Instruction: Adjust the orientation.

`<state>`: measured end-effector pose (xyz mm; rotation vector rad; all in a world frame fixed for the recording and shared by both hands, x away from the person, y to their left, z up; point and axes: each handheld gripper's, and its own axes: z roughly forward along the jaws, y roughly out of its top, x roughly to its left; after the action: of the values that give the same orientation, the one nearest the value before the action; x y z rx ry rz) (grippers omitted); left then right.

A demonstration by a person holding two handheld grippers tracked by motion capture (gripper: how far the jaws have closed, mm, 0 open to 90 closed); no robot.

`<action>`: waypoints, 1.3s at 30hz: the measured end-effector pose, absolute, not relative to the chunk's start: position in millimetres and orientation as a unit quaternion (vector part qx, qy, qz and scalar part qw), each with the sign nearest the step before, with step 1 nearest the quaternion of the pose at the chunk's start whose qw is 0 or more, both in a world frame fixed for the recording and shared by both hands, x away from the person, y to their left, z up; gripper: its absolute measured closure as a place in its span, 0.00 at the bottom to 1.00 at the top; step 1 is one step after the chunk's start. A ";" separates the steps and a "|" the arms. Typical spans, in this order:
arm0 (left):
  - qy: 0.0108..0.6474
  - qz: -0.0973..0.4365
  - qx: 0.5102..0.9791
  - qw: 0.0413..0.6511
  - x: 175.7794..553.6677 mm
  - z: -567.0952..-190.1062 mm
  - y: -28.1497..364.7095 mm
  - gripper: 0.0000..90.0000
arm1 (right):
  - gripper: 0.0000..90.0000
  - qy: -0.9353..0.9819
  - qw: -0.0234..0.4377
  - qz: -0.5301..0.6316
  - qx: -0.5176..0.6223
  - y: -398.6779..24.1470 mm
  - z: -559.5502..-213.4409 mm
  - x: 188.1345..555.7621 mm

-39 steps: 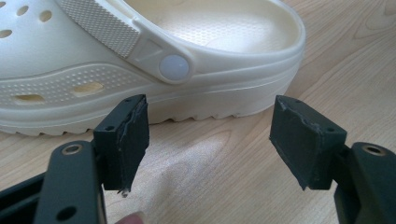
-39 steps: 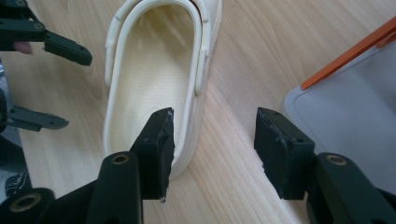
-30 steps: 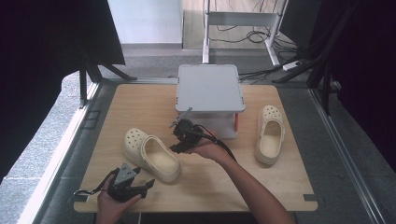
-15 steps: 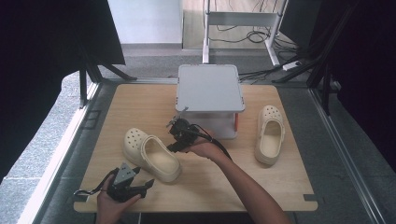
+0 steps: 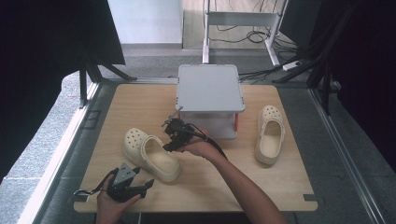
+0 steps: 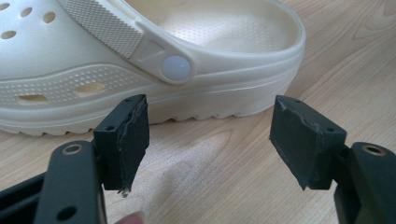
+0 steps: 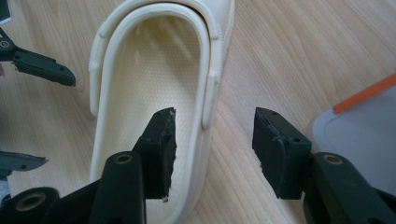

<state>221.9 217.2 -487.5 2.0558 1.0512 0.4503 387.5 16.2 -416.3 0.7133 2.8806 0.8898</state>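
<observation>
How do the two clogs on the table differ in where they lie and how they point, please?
The left clog lies diagonally near the table's front, between both grippers; the right clog lies almost straight beside the grey box, with no gripper near. The right gripper straddles the left clog's side wall. Both are cream, upright and perforated.

- A light wooden table [image 5: 140,100] with rounded corners is seen from above, and its grain runs across the top.
- A cream clog [image 5: 152,154] is laid on the near left part, with its perforated toe turned to the far left.
- A second cream clog [image 5: 270,134] is laid at the right, well apart from the first, with its toe turned to the far side.
- A grey lidded box [image 5: 210,95] is set at the far middle.
</observation>
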 end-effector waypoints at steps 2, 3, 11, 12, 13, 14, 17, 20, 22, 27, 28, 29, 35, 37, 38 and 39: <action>0.412 0.176 0.807 0.384 222.0 -487.7 217.1 0.32 | 0.56 0.931 0.022 0.285 0.229 19.3 -416.5 387.7; 0.412 0.176 0.807 0.384 222.0 -487.7 217.1 0.32 | 0.56 0.931 0.022 0.285 0.229 19.3 -416.5 387.7; 0.412 0.172 0.806 0.390 221.4 -486.3 217.7 0.32 | 0.56 0.932 0.014 0.277 0.235 27.6 -421.7 394.7; 0.412 0.170 0.805 0.392 221.4 -486.2 217.8 0.32 | 0.56 0.932 0.014 0.276 0.237 28.4 -422.2 396.5; 0.412 0.170 0.805 0.392 221.4 -486.2 217.8 0.32 | 0.56 0.932 0.014 0.276 0.237 28.4 -422.2 396.5; 0.411 0.168 0.805 0.393 221.6 -486.5 217.4 0.32 | 0.56 0.931 0.016 0.272 0.241 30.7 -421.5 399.8; 0.409 0.165 0.806 0.395 221.7 -487.0 216.8 0.32 | 0.56 0.931 0.015 0.270 0.243 34.5 -420.0 402.5; 0.409 0.167 0.806 0.393 221.8 -487.5 217.0 0.32 | 0.56 0.932 0.013 0.270 0.242 40.6 -419.7 404.1; 0.409 0.167 0.807 0.392 221.9 -488.2 216.2 0.33 | 0.56 0.934 0.012 0.266 0.240 44.8 -422.2 404.3; 0.409 0.164 0.805 0.397 221.3 -486.9 217.1 0.33 | 0.57 0.937 0.013 0.253 0.243 51.1 -426.9 408.1; 0.408 0.165 0.806 0.396 221.3 -487.0 217.2 0.33 | 0.58 0.936 0.011 0.250 0.246 51.9 -426.8 408.8; 0.408 0.165 0.806 0.396 221.3 -487.0 217.2 0.33 | 0.58 0.936 0.011 0.250 0.246 51.9 -426.8 408.8; 0.409 0.164 0.806 0.395 221.5 -487.3 216.7 0.33 | 0.60 0.939 0.008 0.241 0.246 57.3 -432.5 413.2; 0.410 0.165 0.807 0.393 221.2 -487.0 217.2 0.33 | 0.60 0.939 0.008 0.237 0.248 58.6 -433.5 413.2; 0.409 0.167 0.806 0.394 221.2 -486.5 217.8 0.33 | 0.63 0.941 0.006 0.232 0.246 60.9 -435.3 414.1; 0.409 0.167 0.806 0.394 221.2 -486.5 217.8 0.33 | 0.63 0.942 0.006 0.231 0.243 62.0 -436.2 414.7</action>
<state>221.2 217.8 -486.5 2.0443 1.0379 0.4230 414.7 62.0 -436.2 0.7614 2.9475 0.7224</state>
